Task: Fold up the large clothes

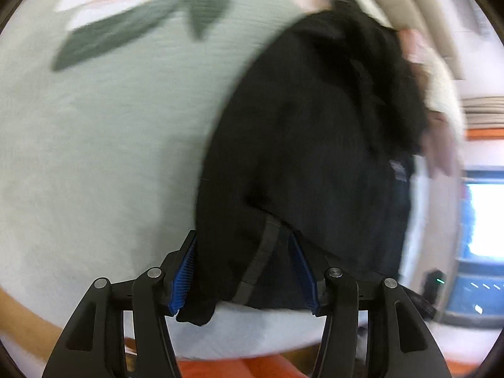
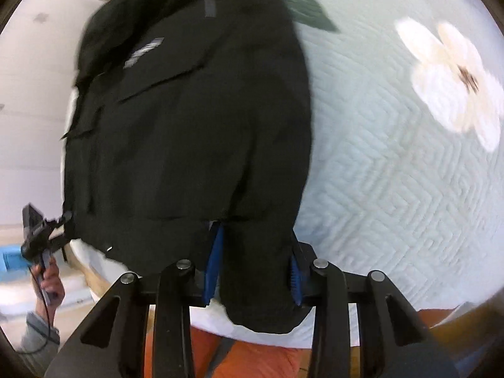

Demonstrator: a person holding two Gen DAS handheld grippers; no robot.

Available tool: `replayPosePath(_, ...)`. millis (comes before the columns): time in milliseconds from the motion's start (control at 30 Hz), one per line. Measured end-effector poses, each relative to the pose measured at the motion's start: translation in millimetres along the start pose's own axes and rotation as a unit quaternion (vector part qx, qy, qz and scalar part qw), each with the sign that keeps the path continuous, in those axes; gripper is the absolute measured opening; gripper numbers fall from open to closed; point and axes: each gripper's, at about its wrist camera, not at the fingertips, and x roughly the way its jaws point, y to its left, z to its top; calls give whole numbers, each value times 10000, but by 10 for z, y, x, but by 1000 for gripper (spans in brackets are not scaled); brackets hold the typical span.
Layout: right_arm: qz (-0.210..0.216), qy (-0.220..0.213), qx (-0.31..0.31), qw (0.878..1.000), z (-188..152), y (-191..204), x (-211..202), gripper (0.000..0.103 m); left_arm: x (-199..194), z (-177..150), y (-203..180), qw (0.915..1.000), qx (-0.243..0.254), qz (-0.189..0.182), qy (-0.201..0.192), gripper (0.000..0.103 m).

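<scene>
The left claw (image 1: 245,271) is clamped on one edge of the black jacket (image 1: 308,145), and the right claw (image 2: 252,271) on another, likely so it hangs spread above the quilted bed (image 2: 393,173) for folding.

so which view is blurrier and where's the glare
Left wrist view: heavy motion smear across the black jacket and quilt, window blown out. Right wrist view: milder blur, quilt stitching still readable; fisheye bends both.
</scene>
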Motion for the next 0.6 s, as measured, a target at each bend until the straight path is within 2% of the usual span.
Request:
replayPosePath(133, 232, 144, 121, 9996, 45, -57, 24, 52, 33, -57, -62, 9990, 24, -432, 90, 58)
replayPosePath(267, 209, 394, 312, 9985, 76, -138, 220, 64, 178, -56, 166, 9993, -274, -226, 146, 59)
replayPosePath(367, 159, 427, 236, 9987, 55, -113, 267, 66, 171, -91, 194, 9987, -408, -315, -8, 59)
replayPosePath(400, 156, 413, 189, 9988, 42, -98, 262, 63, 136, -107, 197, 9987, -411, -285, -58, 49)
replayPosePath(433, 175, 378, 106, 9991, 36, -63, 225, 44, 123, -113, 151, 9988, -382, -294, -88, 39)
replayPosePath(467, 214, 340, 66, 9992, 34, -16, 216, 33, 98, -122, 119, 9986, -342, -393, -95, 24)
replayPosePath(533, 276, 197, -52, 9994, 51, 76, 81, 21, 60, -113, 36, 9984, -271, -460, -161, 19)
replayPosePath(600, 259, 107, -203, 9994, 81, 119, -79, 19, -44, -68, -154, 9982, -44, -541, -248, 16)
